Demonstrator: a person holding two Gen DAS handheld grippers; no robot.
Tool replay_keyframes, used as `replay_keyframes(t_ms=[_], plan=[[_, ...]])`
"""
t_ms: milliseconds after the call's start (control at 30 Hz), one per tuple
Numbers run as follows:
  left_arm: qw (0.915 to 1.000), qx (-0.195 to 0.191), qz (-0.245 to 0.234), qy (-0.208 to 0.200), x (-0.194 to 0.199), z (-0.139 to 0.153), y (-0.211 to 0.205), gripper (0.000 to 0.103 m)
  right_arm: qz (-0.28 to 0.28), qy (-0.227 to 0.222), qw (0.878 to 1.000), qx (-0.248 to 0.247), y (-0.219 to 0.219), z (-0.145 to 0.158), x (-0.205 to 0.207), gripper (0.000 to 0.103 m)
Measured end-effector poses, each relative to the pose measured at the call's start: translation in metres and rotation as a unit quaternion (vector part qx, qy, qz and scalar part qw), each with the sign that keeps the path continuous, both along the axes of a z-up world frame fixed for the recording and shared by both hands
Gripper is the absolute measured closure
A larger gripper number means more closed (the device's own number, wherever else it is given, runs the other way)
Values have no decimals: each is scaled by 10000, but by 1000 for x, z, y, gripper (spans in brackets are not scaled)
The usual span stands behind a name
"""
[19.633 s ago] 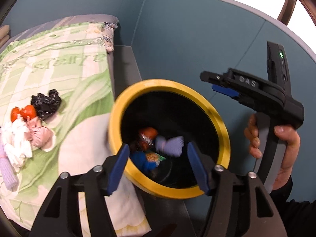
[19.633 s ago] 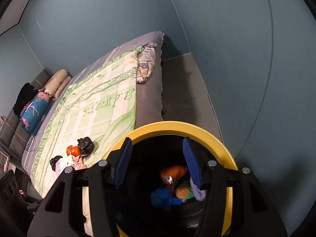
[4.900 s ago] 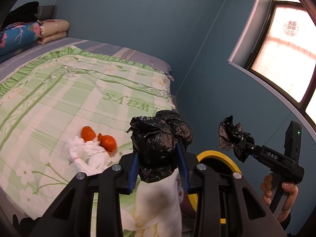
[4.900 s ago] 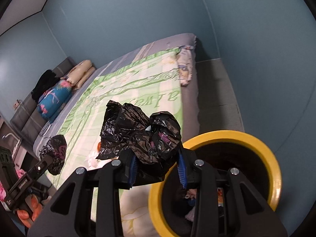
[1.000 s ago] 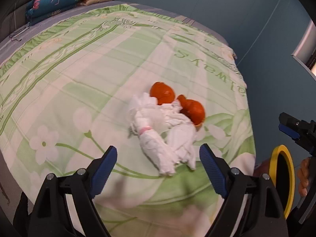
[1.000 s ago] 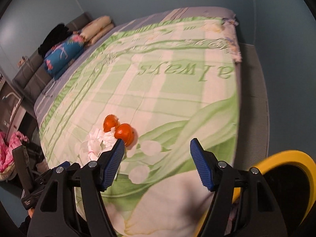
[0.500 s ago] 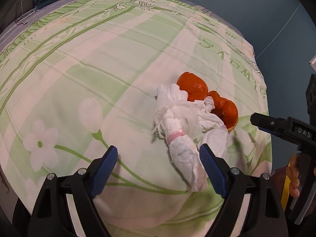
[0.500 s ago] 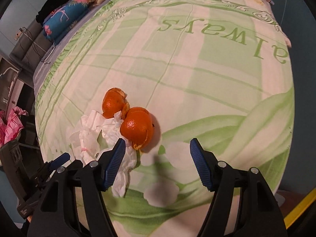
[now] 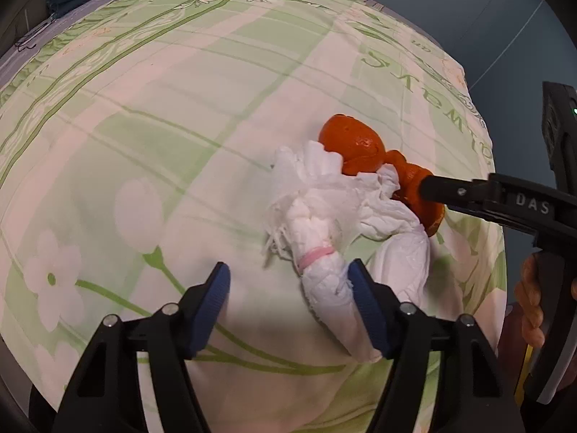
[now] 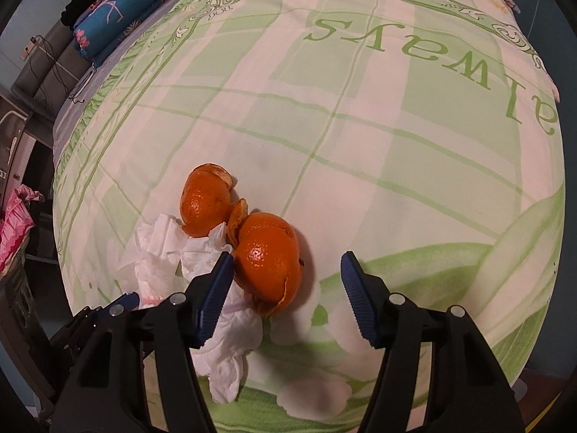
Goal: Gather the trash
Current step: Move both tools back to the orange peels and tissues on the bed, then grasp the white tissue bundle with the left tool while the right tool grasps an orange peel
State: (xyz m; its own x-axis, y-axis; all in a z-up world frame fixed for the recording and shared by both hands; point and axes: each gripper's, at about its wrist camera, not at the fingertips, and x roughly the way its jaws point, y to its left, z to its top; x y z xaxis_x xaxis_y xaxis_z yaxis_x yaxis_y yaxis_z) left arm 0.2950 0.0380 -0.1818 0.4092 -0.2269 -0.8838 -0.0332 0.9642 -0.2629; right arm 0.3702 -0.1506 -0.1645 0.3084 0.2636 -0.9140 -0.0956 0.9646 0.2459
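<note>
On the bed, a green-and-cream checked quilt (image 10: 360, 115) carries a small heap of rubbish not far from its near edge, toward the side where the printed word "always" runs along the border. The heap is two pieces of orange peel and a wad of white tissue. The nearer orange peel (image 10: 268, 258) lies touching the farther orange peel (image 10: 205, 205), and both rest against the crumpled tissue wad (image 9: 324, 223), part of which is rolled into a tube cinched by a thin pink rubber band (image 9: 316, 255). The left gripper (image 9: 288, 301) is tipped steeply down over the quilt with its blue pads apart; its jaws have just been closing in, and the rolled end of the tissue lies against the inner face of the right-hand pad while the left-hand pad stands clear over bare quilt, so nothing is clamped. The right gripper (image 10: 286, 290) also points down, jaws partly spread and just now narrowing, with the nearer peel sitting just beside its left pad and bare quilt in the rest of the gap; it grips nothing. At the head of the bed a blue floral pillow (image 10: 115, 11) lies against the far edge.
</note>
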Motion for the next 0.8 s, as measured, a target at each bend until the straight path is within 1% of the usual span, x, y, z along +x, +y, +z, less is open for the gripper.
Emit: replay_keyframes(t_ms=[33,67,100,133,200,233,267,333,467,600,800], plan=[[10000,-7,-41,1,1,0,-3,48,-5,19,10000,14,1,-2,1,45],[10000,-9,-70,5,2,0,-5,52,-7,34,10000,24,1,-3,1,46],[9999,-25,-117,17,3,0,-7,59,-4,56,10000,40,2,-5,2,47],[9998,-63,-189,26,4,1,-11,69,11,57,10000,45,4,-6,2,50],[9994,-103,-317,42,5,0,-17,79,128,70,9999,33,9,-8,1,56],[9995,-49,-326,28,4,0,-18,80,170,68,9998,35,11,-8,0,62],[9994,-10,-344,10,3,0,-19,82,244,64,9997,49,14,-8,0,65],[9993,-38,-364,13,2,-1,-18,84,316,15,9995,-63,17,-6,-2,67],[9993,-211,-295,45,-1,0,-11,86,309,-11,9995,-118,17,-6,-5,71],[9993,-224,-314,-17,-5,7,-9,86,208,-53,9998,-17,10,0,-9,73],[9988,-198,-396,-231,-17,25,-7,86,157,-209,9997,28,3,15,-23,74]])
